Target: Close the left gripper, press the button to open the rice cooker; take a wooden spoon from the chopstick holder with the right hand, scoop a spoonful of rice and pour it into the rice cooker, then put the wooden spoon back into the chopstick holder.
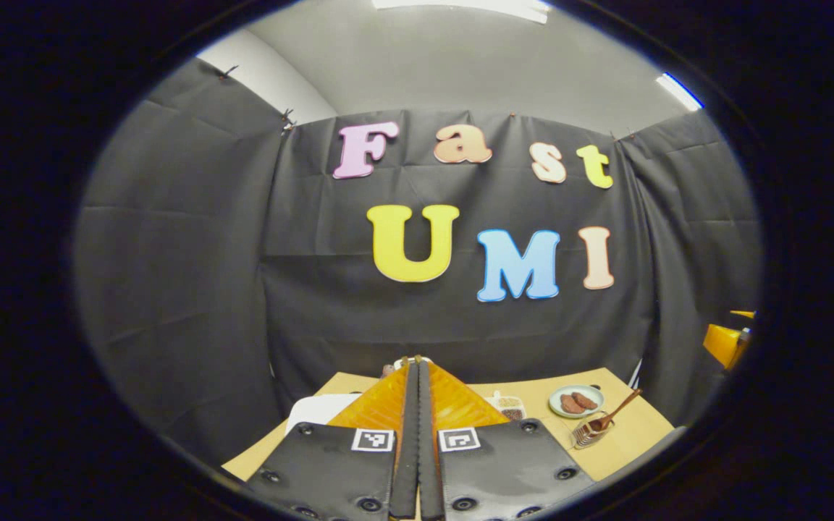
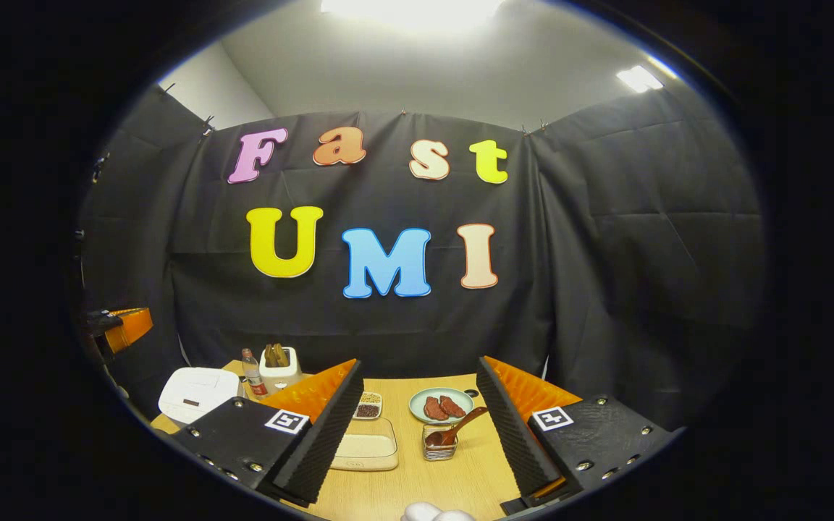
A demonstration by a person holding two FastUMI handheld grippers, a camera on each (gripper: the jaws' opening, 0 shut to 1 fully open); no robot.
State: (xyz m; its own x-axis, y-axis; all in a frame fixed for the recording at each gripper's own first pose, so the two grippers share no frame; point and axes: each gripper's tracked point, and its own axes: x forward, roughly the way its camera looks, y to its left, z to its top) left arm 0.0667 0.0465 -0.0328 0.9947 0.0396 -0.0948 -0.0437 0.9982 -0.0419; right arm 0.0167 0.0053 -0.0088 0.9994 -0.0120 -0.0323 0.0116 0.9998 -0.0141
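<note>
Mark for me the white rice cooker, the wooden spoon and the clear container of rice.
White rice cooker (image 2: 196, 394): right gripper view, middle of its closed lid.
Wooden spoon (image 2: 455, 428): right gripper view, handle near the bowl, propped in the chopstick holder.
Clear rectangular container of rice (image 2: 366, 446): right gripper view, on the rice surface.

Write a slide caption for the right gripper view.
Open right claw above a table with a shut rice cooker, rice tray and wooden spoon in its holder.

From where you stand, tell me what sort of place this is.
Probably a staged kitchen table in a recording booth: black cloth wall, wooden table with a rice cooker, a plate of food and a wooden spoon.
</note>
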